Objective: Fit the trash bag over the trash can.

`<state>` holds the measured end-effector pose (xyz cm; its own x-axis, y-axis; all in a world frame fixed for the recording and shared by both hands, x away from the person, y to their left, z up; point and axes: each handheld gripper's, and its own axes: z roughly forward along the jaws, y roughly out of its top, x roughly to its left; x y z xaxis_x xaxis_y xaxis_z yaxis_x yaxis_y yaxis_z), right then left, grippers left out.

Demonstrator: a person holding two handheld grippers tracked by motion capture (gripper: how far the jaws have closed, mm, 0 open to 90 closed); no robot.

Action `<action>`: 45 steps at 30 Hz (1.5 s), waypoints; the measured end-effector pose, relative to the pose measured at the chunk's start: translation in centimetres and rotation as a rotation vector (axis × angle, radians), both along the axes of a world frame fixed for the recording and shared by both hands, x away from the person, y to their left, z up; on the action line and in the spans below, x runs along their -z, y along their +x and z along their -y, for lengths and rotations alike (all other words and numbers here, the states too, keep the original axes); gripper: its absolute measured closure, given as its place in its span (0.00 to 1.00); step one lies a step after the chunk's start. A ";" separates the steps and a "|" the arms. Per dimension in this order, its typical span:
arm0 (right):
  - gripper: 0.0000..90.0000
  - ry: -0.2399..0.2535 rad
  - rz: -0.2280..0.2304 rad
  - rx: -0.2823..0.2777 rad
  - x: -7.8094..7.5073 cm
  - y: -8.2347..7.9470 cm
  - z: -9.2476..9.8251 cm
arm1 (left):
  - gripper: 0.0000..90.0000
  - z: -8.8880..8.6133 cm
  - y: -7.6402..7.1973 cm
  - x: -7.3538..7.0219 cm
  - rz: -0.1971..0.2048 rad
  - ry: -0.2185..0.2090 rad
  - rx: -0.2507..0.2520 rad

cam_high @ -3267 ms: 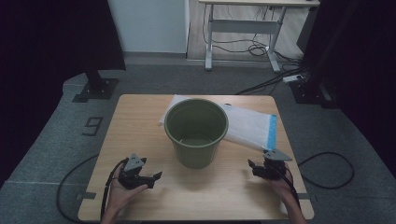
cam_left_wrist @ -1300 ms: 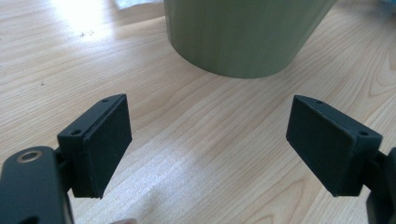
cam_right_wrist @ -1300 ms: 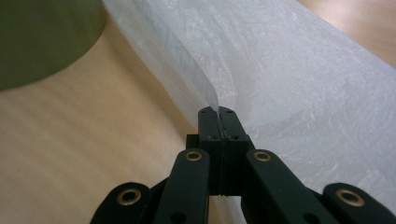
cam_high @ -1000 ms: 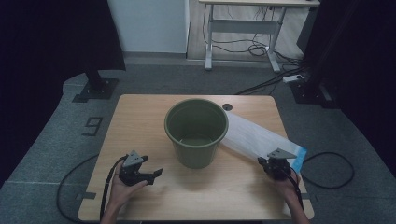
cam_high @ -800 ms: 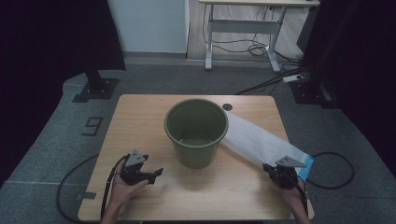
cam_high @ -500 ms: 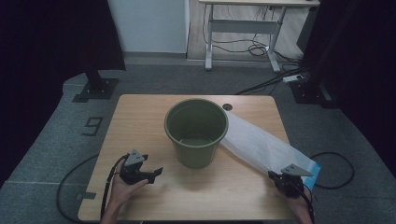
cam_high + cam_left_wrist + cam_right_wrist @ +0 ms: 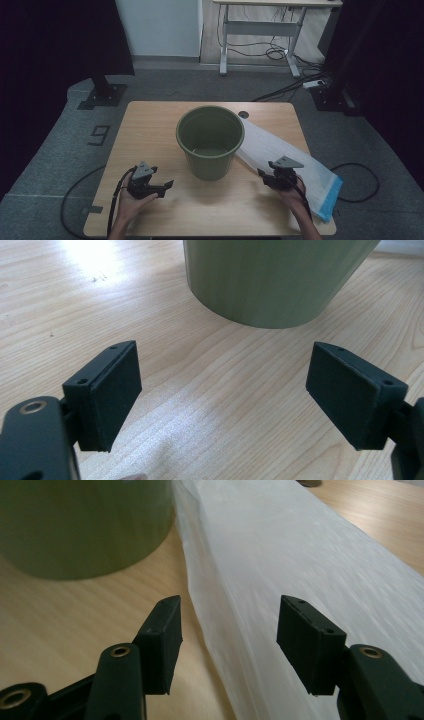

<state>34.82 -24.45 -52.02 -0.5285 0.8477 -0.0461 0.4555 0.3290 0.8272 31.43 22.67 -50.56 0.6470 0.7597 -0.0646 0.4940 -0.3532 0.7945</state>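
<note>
1. White translucent plastic bag with a blue end (image 7: 295, 162): lies flat from the table's centre toward 4 o'clock, its blue end hanging past the rim, probably laid out for re-gripping.
2. Light wooden table (image 7: 150, 130): bears everything.
3. Round olive-green plastic bucket (image 7: 210, 141): upright at centre, apparently awaiting the bag as liner.
4. Right gripper (image 7: 227, 630): at 4 o'clock, jaws just opened, straddling the bag's near edge without pressing it.
5. Left gripper (image 7: 222, 390): at 8 o'clock, jaws wide, empty, facing the bucket's base.
</note>
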 end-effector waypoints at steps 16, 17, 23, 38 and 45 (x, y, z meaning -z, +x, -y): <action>0.45 0.004 -0.049 -0.072 1.0 6.2 -5.2 | 0.16 -0.6 -0.7 0.1 -0.001 0.006 -0.026; 0.45 0.004 -0.051 -0.074 1.1 6.3 -5.4 | 0.16 -0.6 -0.7 0.1 -0.002 0.006 -0.026; 0.49 -0.023 -0.066 -0.066 2.0 6.8 -6.5 | 0.16 -0.7 -0.5 0.2 -0.002 0.009 -0.031; 0.80 -0.028 -0.102 -0.028 3.0 7.6 -6.4 | 0.16 -1.0 -0.4 0.2 -0.003 0.004 -0.037; 0.98 0.008 -0.084 -0.010 2.7 7.5 -5.4 | 0.16 -1.2 -0.2 0.2 -0.006 -0.008 -0.043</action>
